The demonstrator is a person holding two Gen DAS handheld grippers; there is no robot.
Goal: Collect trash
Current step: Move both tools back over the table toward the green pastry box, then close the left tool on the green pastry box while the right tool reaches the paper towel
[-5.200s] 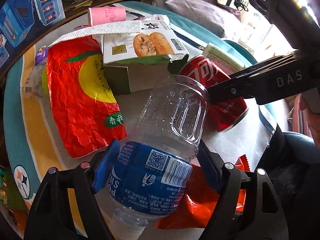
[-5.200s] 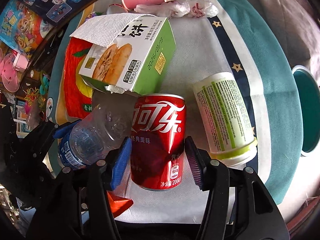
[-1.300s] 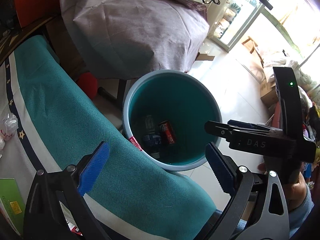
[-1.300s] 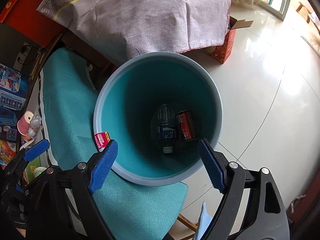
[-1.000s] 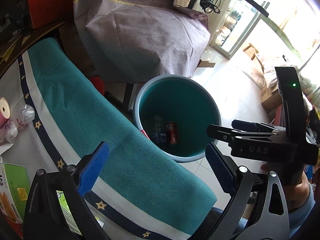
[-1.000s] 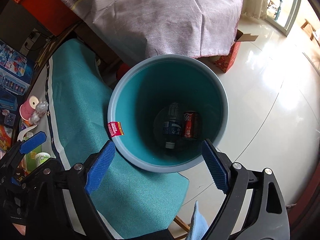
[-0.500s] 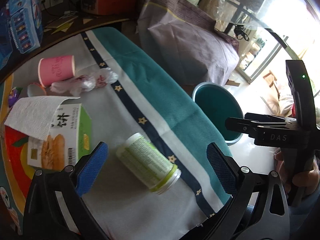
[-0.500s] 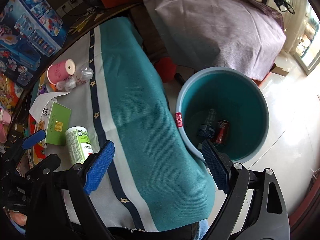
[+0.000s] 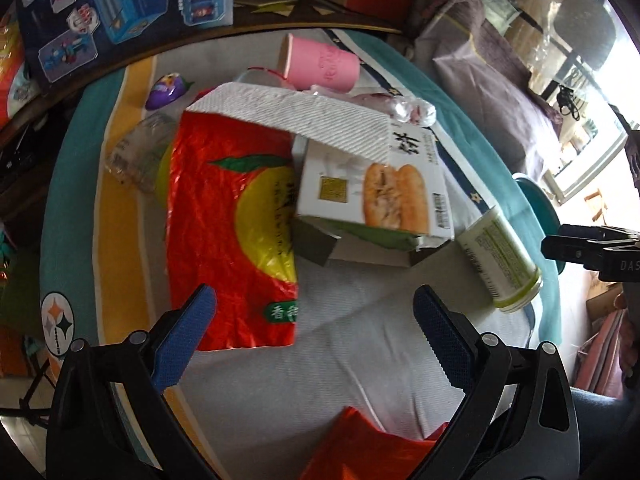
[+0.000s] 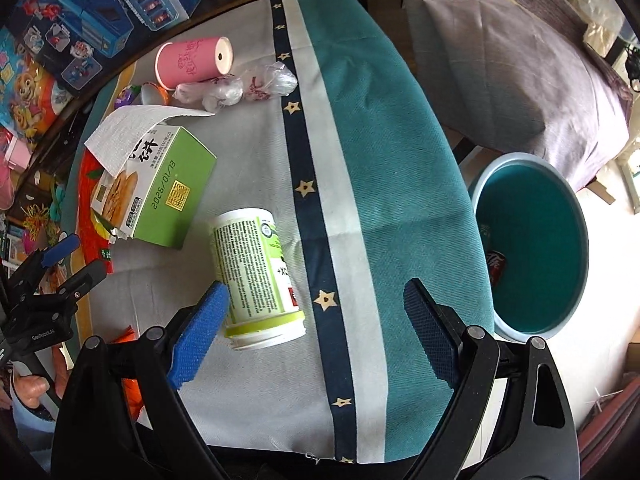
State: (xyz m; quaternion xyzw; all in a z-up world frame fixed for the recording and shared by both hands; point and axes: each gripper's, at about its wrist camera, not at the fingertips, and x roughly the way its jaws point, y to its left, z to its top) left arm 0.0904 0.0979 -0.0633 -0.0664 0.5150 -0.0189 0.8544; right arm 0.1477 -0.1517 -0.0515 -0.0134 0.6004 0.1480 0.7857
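Note:
My left gripper (image 9: 316, 328) is open and empty over the table, just in front of a red snack bag (image 9: 228, 216) and a green-and-white biscuit box (image 9: 376, 196) with a paper towel (image 9: 296, 116) on it. A green-labelled white cup (image 10: 256, 272) lies on its side; it also shows in the left wrist view (image 9: 500, 264). My right gripper (image 10: 316, 320) is open and empty, its left pad beside that cup. The teal bin (image 10: 576, 248) stands on the floor to the right, with a red can (image 10: 495, 264) inside.
A pink paper cup (image 10: 192, 60), a crumpled plastic wrapper (image 10: 240, 88), a purple toy (image 9: 168, 88) and a clear crushed bottle (image 9: 136, 152) lie at the back of the table. A red wrapper (image 9: 372, 448) lies at the near edge. Toy boxes (image 10: 100, 12) line the back.
Both grippers, open and empty, have swung from over the bin back to the table. The bottle and can they held earlier now lie in the bin.

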